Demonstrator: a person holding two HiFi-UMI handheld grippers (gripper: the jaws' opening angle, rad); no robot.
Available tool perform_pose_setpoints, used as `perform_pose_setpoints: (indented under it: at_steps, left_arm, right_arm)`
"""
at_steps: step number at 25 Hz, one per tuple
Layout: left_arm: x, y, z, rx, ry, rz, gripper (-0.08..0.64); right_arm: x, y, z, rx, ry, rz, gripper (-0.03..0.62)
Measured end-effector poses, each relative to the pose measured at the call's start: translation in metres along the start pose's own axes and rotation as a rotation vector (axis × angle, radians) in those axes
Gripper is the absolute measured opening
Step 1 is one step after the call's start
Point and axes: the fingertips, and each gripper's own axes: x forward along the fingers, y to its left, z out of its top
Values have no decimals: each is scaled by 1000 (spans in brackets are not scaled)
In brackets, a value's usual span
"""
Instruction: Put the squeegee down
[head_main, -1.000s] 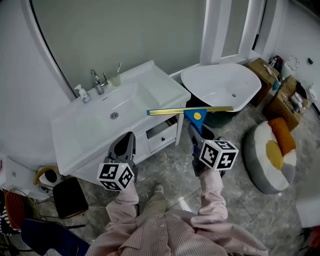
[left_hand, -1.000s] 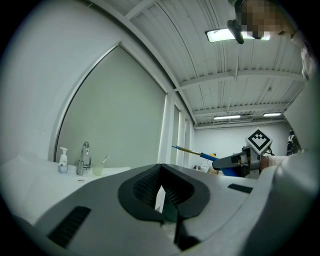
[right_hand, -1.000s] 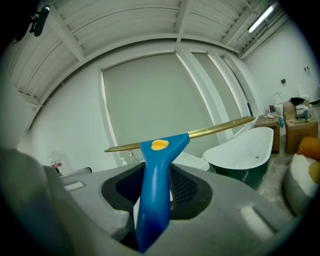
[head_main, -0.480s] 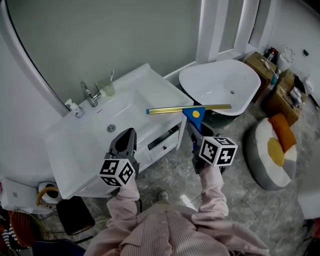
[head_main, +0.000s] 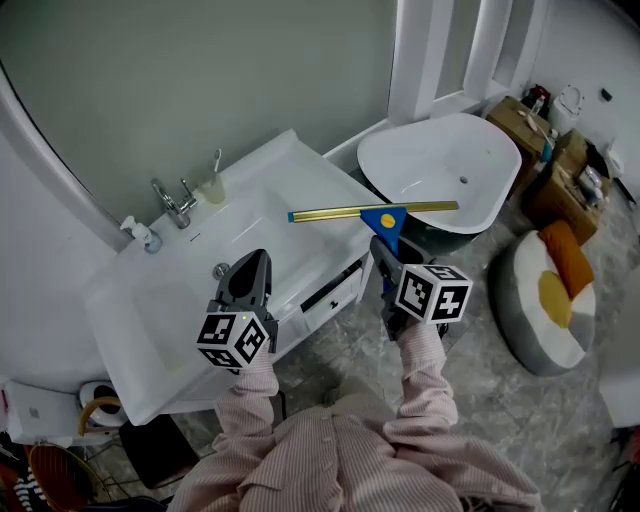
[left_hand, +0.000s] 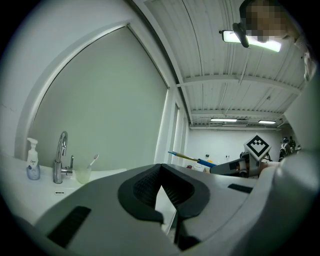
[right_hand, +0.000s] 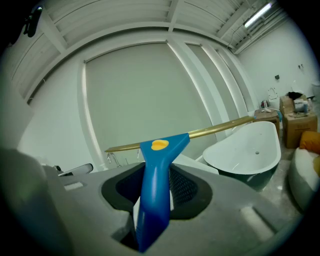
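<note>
Right claw pinches the blue handle of a squeegee, held aloft with the handle pointing away from the person. Its brass blade bar runs crosswise, left to right. Left claw, pads pressed together on nothing, hovers over the front of the sink basin. The blade's left end hangs above the white vanity surface and its right end reaches toward the bathtub. The tool rests on no support. The likeliest landing place appears to be the vanity top, ahead, left of and below the carrying claw. Beyond, a faucet and a cup stand by the wall.
</note>
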Motion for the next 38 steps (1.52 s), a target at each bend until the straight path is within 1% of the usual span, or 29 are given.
perform_pose_setpoints:
  at_steps: [9,16,21,25,29,35,38]
  left_arm:
    - [36,29,-8,-24,16,11,2]
    - [80,62,-8,-40,20,51,2]
    - [117,84,-5,-61,21,89,2]
    - [147,97,-7,-75,24,113,2]
    - [173,107,-12,-84,39,132,2]
    - [205,126,-25,-107,62,182,2]
    - [220,135,-33,-122,72,204,2]
  right_arm:
    - [49,-15,4,19,29,0,135]
    - [110,-36,20,34,56,32,135]
    - [158,-47,38,22,93,69,135]
    - [195,-56,43,15,135,87,135]
    - [228,-69,43,27,183,88,135]
    - [273,-83,44,26,247,106,135]
    - [297,-94,35,33,294,108,135]
